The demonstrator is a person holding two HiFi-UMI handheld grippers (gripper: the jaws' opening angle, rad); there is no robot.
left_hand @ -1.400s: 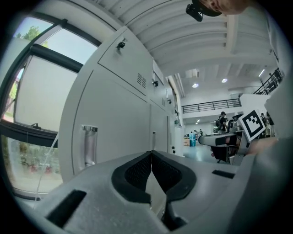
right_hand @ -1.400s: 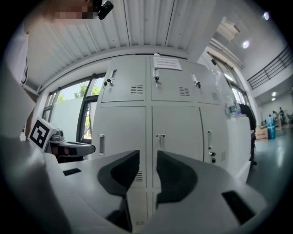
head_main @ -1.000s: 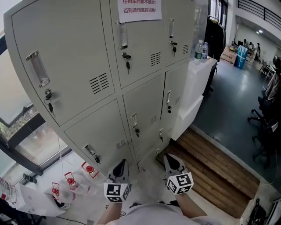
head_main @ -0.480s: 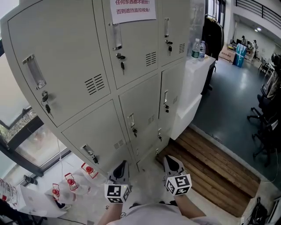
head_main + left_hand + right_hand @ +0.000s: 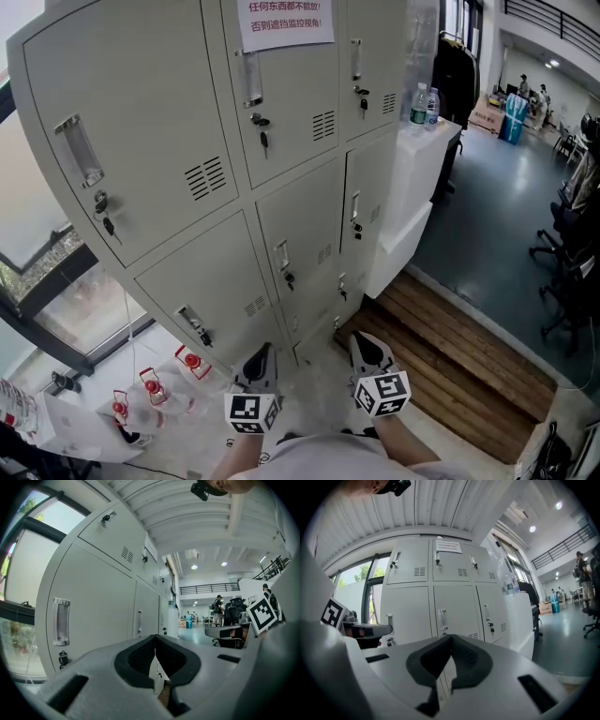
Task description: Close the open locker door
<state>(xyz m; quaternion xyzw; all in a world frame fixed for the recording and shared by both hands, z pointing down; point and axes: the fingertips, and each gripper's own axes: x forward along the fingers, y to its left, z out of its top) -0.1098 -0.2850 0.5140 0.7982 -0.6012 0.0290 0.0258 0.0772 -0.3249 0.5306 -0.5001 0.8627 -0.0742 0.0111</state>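
Note:
A grey bank of lockers [image 5: 216, 159] fills the head view, each door with a handle and a key lock. Every door looks flush from here; I cannot tell which one is ajar. The middle door of the right column [image 5: 366, 202] shows a dark seam along its left edge. My left gripper [image 5: 262, 350] and right gripper [image 5: 362, 338] hang low in front of the bottom lockers, apart from them. Both are shut with nothing between the pads. The left gripper [image 5: 154, 637] looks along the locker fronts; the right gripper [image 5: 451, 637] faces the lockers [image 5: 440, 588] squarely.
A white cabinet [image 5: 412, 187] with two water bottles [image 5: 425, 105] stands right of the lockers. A wooden platform [image 5: 450, 361] lies below it, with office chairs [image 5: 567, 253] at far right. Red-capped items [image 5: 150, 386] lie on the floor at left under a window.
The head view has shifted slightly across the lockers. Both grippers stay shut in the same place.

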